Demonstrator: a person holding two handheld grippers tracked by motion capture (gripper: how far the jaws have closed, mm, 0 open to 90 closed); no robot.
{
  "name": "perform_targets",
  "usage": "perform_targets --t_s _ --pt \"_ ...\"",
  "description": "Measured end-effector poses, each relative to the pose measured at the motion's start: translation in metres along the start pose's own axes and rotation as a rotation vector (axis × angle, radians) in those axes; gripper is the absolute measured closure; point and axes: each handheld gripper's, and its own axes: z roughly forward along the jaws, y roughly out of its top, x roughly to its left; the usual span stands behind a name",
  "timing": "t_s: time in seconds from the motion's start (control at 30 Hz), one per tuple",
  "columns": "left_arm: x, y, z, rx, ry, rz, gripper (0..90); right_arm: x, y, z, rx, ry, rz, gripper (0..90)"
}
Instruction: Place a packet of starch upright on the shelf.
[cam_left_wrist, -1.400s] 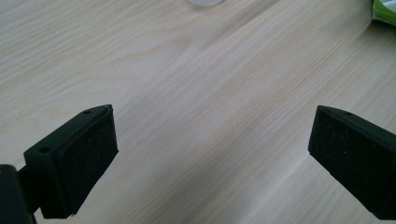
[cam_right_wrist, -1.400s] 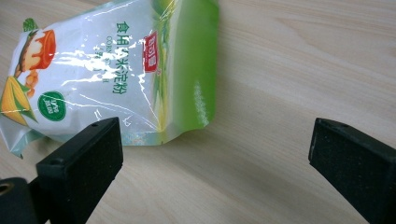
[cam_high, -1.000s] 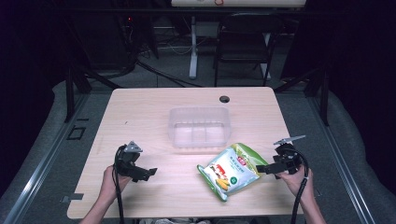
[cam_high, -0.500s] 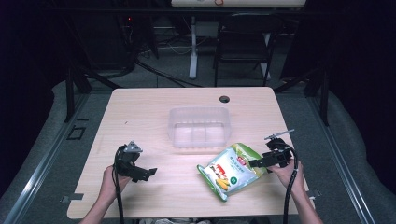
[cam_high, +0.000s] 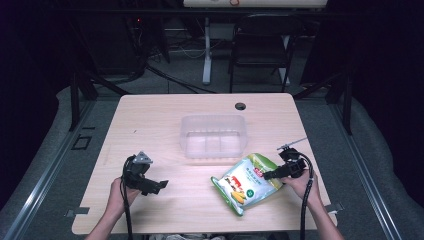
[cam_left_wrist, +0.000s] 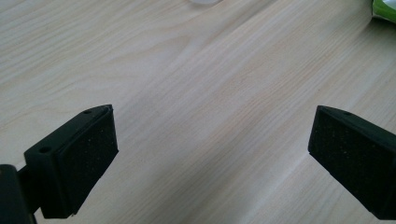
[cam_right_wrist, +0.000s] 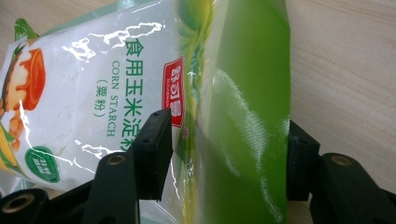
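The corn starch bag (cam_right_wrist: 140, 93), lying just in front of the clear tub (cam_high: 213, 135), is being pinched by the half-closing right claw (cam_right_wrist: 224, 154), and its slick film is risking being squeezed out.

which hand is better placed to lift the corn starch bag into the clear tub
Right. The right claw already straddles the corn starch bag's green edge, its jaws having just been closing on it, beside the clear tub. The left claw stands open over bare table, farther away.
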Motion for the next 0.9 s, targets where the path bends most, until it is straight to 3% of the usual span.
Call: perform_targets --t_s 0.07,0.13,0.2,0.4,0.53,0.67,0.7,0.77,0.9 --pt "0.0000 0.0001 -0.0001 -0.001 0.000 0.001 1.2 0.0021 -0.0012 0.0018 -0.013 0.001 0.016 47.2" --pt "0.0000 0.0002 -0.0001 -0.001 -0.001 0.002 1.3 -0.0003 -0.0005 0.0002 0.015 0.007 -0.007 51.6" --pt "-0.0001 0.0001 -0.0003 -0.002 0.002 0.001 1.3 -0.0002 -0.0020 0.0010 -0.007 0.027 0.018 57.5" --pt "-0.0001 0.0001 -0.0005 -0.003 0.002 0.002 1.3 -0.0019 -0.0031 -0.0005 0.001 0.056 0.009 67.3" --pt "-0.0002 0.0001 -0.0006 -0.002 0.001 0.002 1.3 0.0005 -0.0030 -0.0004 0.004 0.060 0.010 67.4" --pt "-0.0001 0.0001 -0.0007 -0.002 0.002 0.002 1.3 0.0021 -0.0032 0.0025 0.010 0.066 0.016 62.0" --pt "-0.0001 0.0001 -0.0007 -0.003 0.002 0.002 1.3 0.0013 -0.0024 0.0026 0.025 0.075 -0.009 62.8" --pt "-0.0002 0.0001 -0.0008 -0.003 0.002 0.002 1.3 0.0053 -0.0030 0.0048 0.005 0.074 0.008 65.6" --pt "-0.0002 0.0000 -0.0009 -0.002 0.001 0.002 1.3 0.0068 -0.0020 0.0038 0.027 0.080 -0.024 72.6"
